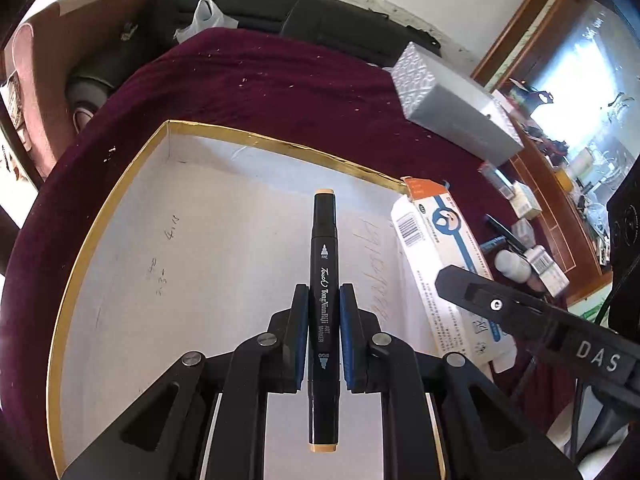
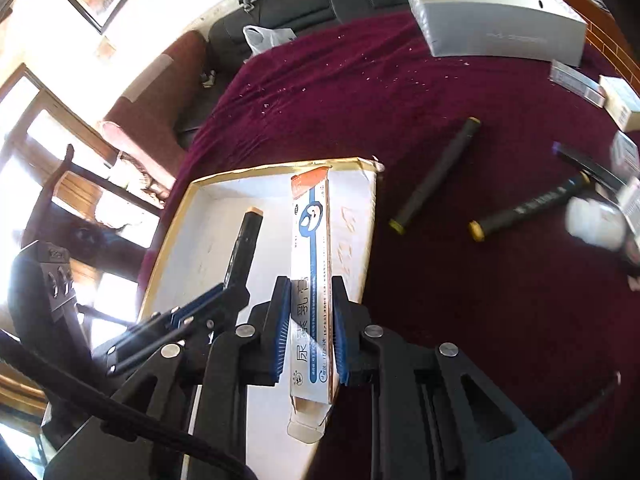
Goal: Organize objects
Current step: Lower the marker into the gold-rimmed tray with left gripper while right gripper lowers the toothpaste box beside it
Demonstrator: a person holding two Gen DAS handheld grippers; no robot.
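Note:
My left gripper (image 1: 324, 300) is shut on a black art marker (image 1: 323, 264) with tan end caps, held above the white, gold-rimmed box (image 1: 120, 200). My right gripper (image 2: 308, 296) is shut on a long white and blue carton (image 2: 310, 248) with an orange end, held over the right side of that same box (image 2: 208, 192). In the left wrist view the carton (image 1: 440, 264) hangs over the box's right wall, with the right gripper's finger (image 1: 492, 300) beside it. The left gripper (image 2: 212, 304) and its marker (image 2: 246, 240) show at the left of the right wrist view.
Two black markers (image 2: 436, 176) (image 2: 528, 208) lie on the maroon cloth (image 2: 440, 280) right of the box, near a white bottle (image 2: 592, 220). A grey box (image 2: 492, 20) and small cartons (image 2: 620, 96) stand at the far right. A black sofa (image 1: 240, 8) runs behind the table.

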